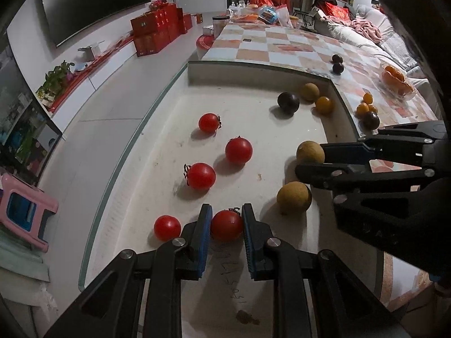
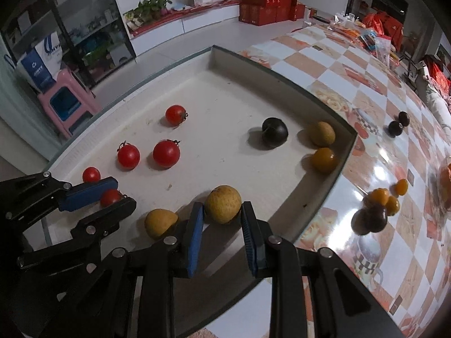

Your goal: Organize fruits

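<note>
A white tray [image 1: 225, 98] holds several red tomatoes, tan round fruits, a dark plum [image 1: 288, 102] and an orange-yellow fruit [image 1: 323, 104]. My left gripper [image 1: 226, 211] is low over the tray's near edge, shut on a red tomato [image 1: 227, 225], beside another tomato [image 1: 167, 227]. In the right wrist view my right gripper [image 2: 222, 205] has a tan fruit [image 2: 222, 204] between its fingertips. That fruit rests on the tray floor and the pads flank it loosely, with a second tan fruit [image 2: 160, 222] just left. My left gripper [image 2: 122, 191] shows there with its tomato [image 2: 110, 197].
The tray sits on a checkered table [image 2: 366, 90]. Outside the tray lie two dark fruits [image 2: 397, 124], a cluster of small orange fruits with a dark one [image 2: 377, 211], and a clear container of oranges [image 1: 397, 81]. A pink stool [image 2: 67, 104] stands on the floor.
</note>
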### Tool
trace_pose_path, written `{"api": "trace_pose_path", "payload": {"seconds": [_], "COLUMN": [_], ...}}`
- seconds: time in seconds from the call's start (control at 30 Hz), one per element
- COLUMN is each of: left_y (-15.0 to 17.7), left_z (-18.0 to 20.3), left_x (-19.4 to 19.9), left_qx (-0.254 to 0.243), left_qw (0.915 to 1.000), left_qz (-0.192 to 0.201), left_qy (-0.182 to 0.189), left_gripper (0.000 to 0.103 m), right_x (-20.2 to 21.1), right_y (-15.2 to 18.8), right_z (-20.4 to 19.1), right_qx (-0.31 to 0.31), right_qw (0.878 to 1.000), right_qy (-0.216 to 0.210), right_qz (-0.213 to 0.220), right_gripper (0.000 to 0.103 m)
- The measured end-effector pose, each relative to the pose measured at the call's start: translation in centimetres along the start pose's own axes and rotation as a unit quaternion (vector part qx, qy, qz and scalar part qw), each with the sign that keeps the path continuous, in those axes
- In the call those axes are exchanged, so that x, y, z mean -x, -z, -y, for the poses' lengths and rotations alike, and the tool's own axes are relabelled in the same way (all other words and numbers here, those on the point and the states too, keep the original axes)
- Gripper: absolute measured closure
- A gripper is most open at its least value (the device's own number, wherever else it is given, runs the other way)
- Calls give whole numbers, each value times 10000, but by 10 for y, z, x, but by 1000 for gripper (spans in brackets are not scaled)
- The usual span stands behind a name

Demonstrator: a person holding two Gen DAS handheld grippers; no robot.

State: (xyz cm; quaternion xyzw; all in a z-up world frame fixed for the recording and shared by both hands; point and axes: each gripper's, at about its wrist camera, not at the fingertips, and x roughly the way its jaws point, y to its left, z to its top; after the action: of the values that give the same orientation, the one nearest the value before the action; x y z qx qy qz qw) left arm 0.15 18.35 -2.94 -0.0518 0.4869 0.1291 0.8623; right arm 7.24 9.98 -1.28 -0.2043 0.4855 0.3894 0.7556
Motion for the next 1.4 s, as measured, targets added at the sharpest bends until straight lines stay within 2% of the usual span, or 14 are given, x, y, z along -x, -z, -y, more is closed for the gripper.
{"api": "trace_pose_path", "payload": {"seconds": [0.07,0.13,0.2,0.23,0.27,0.33,0.4,0.57,0.6,0.63,0.73,0.9,1.13,1.4], "left_y": [0,0,1,1,2,2,4,1,1,1,2,3,5,10], "left_z": [1,1,2,2,1,-1,-3,-6,-5,-5,-3,0,8,14], "left_x": [0,1,1,2,2,8,16,19,19,18,20,24,33,35], "left_qx": [-11,-28,-46,-43,-37,48,86,231,235,247,209,181,44,139], "left_qw": [10000,10000,10000,10000,9999,9998,9992,9996,9996,9995,9997,9998,9997,9996], "left_qz": [-5,8,11,9,6,157,356,168,145,100,29,36,50,-258], "left_qy": [-20,-45,-60,-76,-110,-142,-187,-79,-103,-145,-103,-68,-230,31], "left_gripper": [80,79,79,75,50,16,16,15,11,0,0,0,0,0], "right_x": [0,5,11,13,16,22,29,41,42,43,45,51,58,60], "right_y": [-1,-2,-2,-2,-2,-3,-3,-3,-2,-2,0,1,5,12], "right_z": [-1,-2,-1,-1,-1,1,2,11,12,12,11,7,9,9], "right_qx": [14,7,-22,-34,-45,-62,-88,-334,-383,-416,-389,-338,-403,-346], "right_qw": [10000,9999,9998,9997,9996,9994,9992,9989,9988,9988,9991,9992,9988,9986], "right_qy": [-9,25,28,16,15,39,57,-14,-64,-94,45,210,283,338], "right_qz": [13,102,198,228,263,335,385,339,303,245,149,67,-27,-212], "right_gripper": [57,33,31,31,31,29,24,18,16,11,0,0,0,0]}}
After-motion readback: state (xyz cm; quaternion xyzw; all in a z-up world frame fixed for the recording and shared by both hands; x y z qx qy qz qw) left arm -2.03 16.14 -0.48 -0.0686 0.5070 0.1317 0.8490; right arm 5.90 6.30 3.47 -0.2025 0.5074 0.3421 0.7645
